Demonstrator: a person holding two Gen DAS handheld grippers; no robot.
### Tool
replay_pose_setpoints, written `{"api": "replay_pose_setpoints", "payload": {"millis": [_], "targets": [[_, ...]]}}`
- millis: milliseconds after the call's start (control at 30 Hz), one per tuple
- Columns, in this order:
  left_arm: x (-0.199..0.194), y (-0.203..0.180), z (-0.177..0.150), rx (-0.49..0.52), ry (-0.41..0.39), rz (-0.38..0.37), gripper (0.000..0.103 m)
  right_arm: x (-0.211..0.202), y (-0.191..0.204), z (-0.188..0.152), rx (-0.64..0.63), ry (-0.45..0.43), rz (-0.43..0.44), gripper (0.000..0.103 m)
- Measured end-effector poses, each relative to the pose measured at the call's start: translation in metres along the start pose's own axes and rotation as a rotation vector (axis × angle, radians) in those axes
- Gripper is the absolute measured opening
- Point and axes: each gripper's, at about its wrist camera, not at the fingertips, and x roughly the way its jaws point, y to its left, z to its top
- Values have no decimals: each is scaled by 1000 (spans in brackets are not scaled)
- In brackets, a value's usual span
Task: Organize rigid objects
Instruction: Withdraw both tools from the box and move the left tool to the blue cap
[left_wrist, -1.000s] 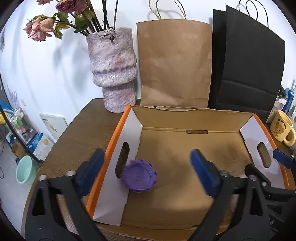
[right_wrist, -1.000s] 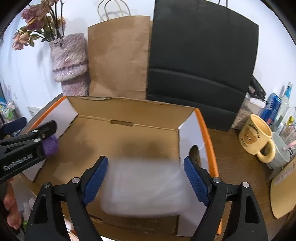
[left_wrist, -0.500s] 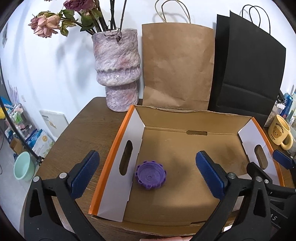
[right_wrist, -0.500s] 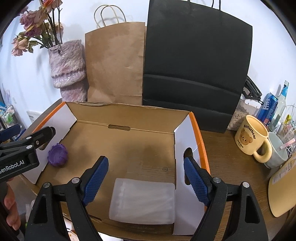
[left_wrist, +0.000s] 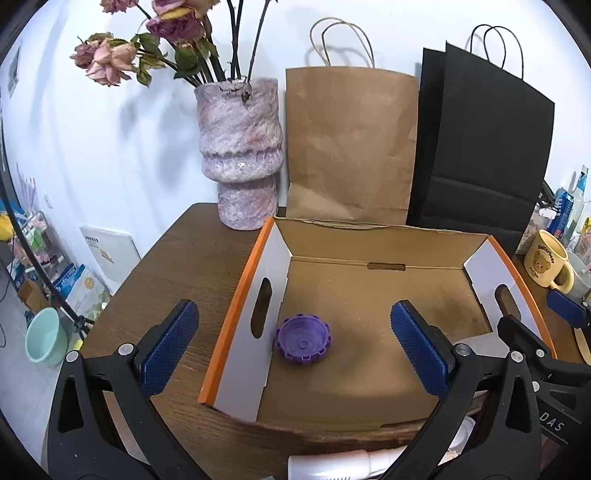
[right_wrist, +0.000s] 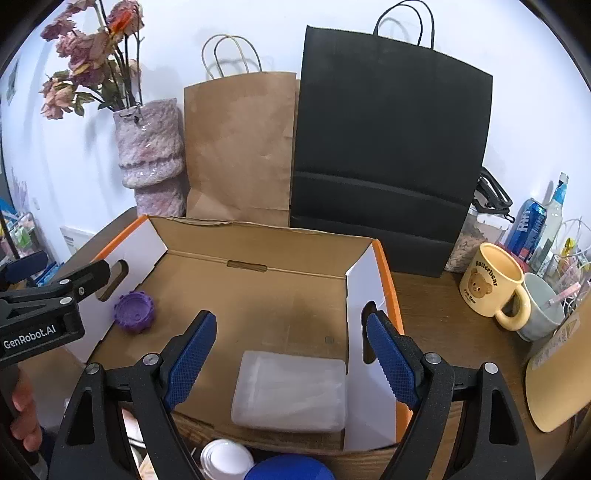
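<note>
While the brown wooden desk (left_wrist: 173, 273) is carrying everything, a black paper bag (right_wrist: 388, 155) and a brown paper bag (right_wrist: 240, 147) are standing upright against the wall behind it. An open cardboard box (right_wrist: 258, 243) with orange-edged white side flaps is sitting in front of the bags, its front side folded down. A mottled pink vase (left_wrist: 240, 155) holding dried roses is standing just beside the box's far left corner. The left claw (left_wrist: 295, 350) is hovering over the box's near left edge, jaws spread wide and gripping nothing. The right claw (right_wrist: 288, 358) is hanging above the box's near right part, likewise spread wide with nothing between its pads. A translucent white rectangular container (right_wrist: 291, 391) is lying flat on the box floor, against the right flap. A yellow bear mug (right_wrist: 491, 284) is standing on the desk right of the box. A purple toothed lid (left_wrist: 303, 338) is lying on the box floor, just beside the left flap.
</note>
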Motion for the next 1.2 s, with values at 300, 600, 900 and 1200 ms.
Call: {"api": "replay_pose_setpoints", "payload": {"millis": [300, 600, 900, 1200], "targets": [[-27, 7, -13, 14, -40, -13, 103, -28, 4, -14, -13, -37, 16, 88], [-53, 18, -30, 16, -60, -27, 103, -57, 6, -29, -5, -62, 28, 88], [-79, 33, -47, 12, -73, -30, 103, -80, 19, -51, -22, -73, 48, 88], [-106, 55, -72, 15, -85, -34, 103, -102, 41, -74, -56, -65, 72, 88]]}}
